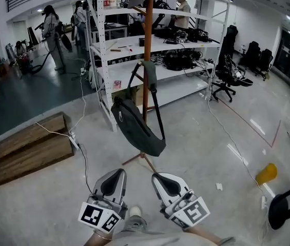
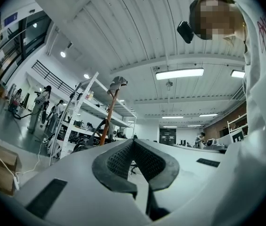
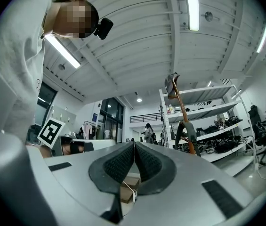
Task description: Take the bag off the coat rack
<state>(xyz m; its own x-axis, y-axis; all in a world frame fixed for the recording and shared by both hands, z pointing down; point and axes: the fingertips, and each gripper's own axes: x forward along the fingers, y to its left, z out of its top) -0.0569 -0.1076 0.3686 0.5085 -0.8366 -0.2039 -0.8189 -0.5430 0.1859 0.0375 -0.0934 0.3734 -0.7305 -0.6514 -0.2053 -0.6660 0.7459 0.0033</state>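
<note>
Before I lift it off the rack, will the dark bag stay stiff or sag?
Probably floppy: the bag sags in a curve under its strap. It looks flat, so likely light. The coat rack stands on thin legs and may tip if the strap snags.

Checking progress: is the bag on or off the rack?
On: the bag hangs by its strap from the rack.

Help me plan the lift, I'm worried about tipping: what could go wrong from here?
The dark grey sling bag hangs by its strap on the slim orange-brown wooden coat rack; pulling sideways might tip it toward the white metal shelving.
The left hand-held gripper and right hand-held gripper are shut; they must open first.
</note>
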